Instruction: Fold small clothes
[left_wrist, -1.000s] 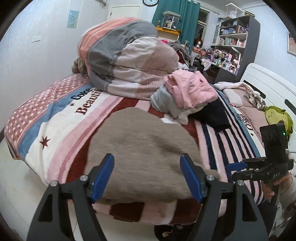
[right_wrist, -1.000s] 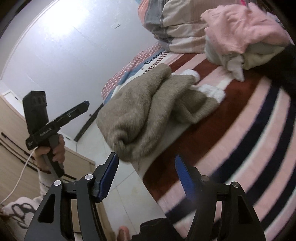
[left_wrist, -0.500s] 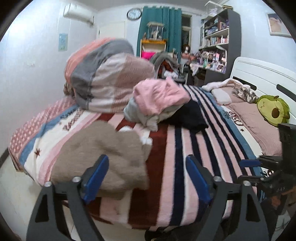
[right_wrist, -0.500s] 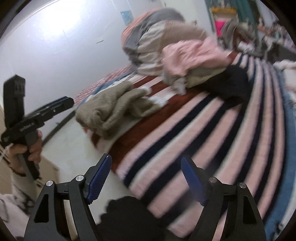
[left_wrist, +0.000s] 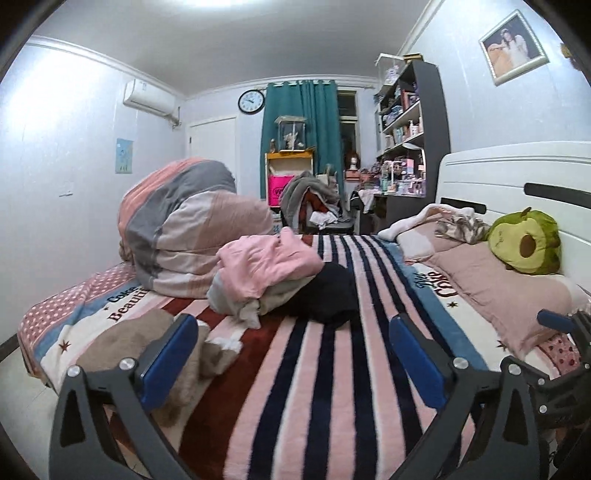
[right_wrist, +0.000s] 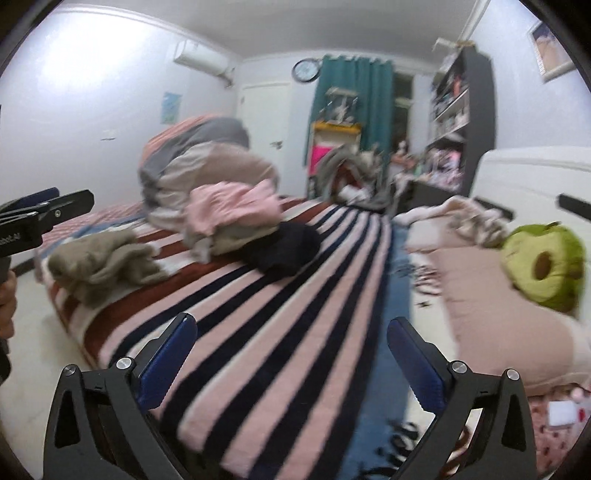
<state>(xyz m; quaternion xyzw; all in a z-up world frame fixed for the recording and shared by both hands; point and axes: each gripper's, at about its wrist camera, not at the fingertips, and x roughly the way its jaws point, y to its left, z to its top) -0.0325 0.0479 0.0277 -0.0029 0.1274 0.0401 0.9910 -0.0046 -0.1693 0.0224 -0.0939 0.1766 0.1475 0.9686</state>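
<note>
A folded beige fleece garment (left_wrist: 122, 343) (right_wrist: 99, 258) lies near the bed's left front corner. Behind it sits a heap of unfolded clothes: a pink top (left_wrist: 266, 262) (right_wrist: 229, 210) over pale pieces, with a black garment (left_wrist: 332, 291) (right_wrist: 284, 243) beside it. My left gripper (left_wrist: 291, 354) hovers over the striped blanket (left_wrist: 332, 387) (right_wrist: 258, 332), jaws still opening, nothing between them. My right gripper (right_wrist: 291, 350) is likewise still opening and empty above the blanket; its tip (left_wrist: 554, 319) shows at the left view's right edge.
A rolled striped duvet (left_wrist: 184, 229) is piled at the back left of the bed. Pillows and a green avocado plush (left_wrist: 524, 243) lie by the white headboard (left_wrist: 517, 173) on the right. Shelves (left_wrist: 410, 129) and a cluttered chair (left_wrist: 314, 199) stand beyond the bed.
Both grippers swung away from the beige garment toward the bed's middle and rose, and their jaws spread wider. The beige garment now lies off to the left, let go.
</note>
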